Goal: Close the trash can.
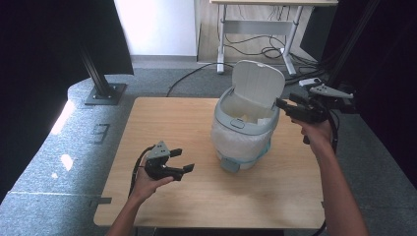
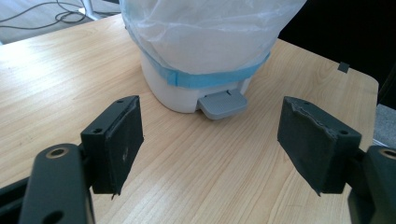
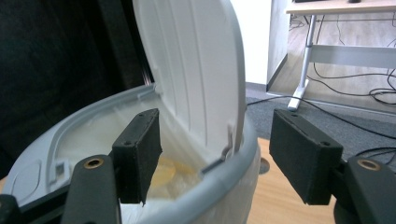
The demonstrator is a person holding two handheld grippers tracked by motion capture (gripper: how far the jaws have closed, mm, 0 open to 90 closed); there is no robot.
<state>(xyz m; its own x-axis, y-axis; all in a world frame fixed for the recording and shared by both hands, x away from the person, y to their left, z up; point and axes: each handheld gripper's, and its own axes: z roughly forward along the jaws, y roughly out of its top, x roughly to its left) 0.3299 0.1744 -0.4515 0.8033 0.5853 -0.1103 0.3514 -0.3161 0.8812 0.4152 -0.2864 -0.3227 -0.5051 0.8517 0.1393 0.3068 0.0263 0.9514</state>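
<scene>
I had the small pedal bin [image 1: 244, 132] standing near the middle of the high view, right of centre on the wooden table [image 1: 162, 123], wrapped in a white liner bag [image 2: 205, 37] held by a blue band [image 2: 205, 79]; its white lid [image 1: 257, 82] stood raised, tilted back toward the top of the frame, so I judged the opening step done

My right gripper [image 1: 285, 105] hung at the right of the high view, level with the bin's rim, its jaws pointing left at the lid's edge; in the right gripper view the two black pads [image 3: 140, 154] stood wide apart with the lid's edge and the grey rim [image 3: 219, 186] between them, but neither pad pressed on anything, so I read it as open and holding nothing; inside the bin I could make out something yellowish [image 3: 163, 172], too unclear to name

My left gripper [image 1: 181, 161] sat low in the lower left of the high view, over bare table well apart from the bin; in the left gripper view its pads [image 2: 119, 144] stood wide with only wood grain between them, and the grey foot pedal [image 2: 223, 103] showed ahead at the bin's base; it carried nothing

So I judged the work about midway: lid up, liner fitted, something already in the bin; what seemed left was either dropping in more or shutting the lid, and I could not tell which from these views; if closing, the right gripper was the better placed, being beside the lid
</scene>
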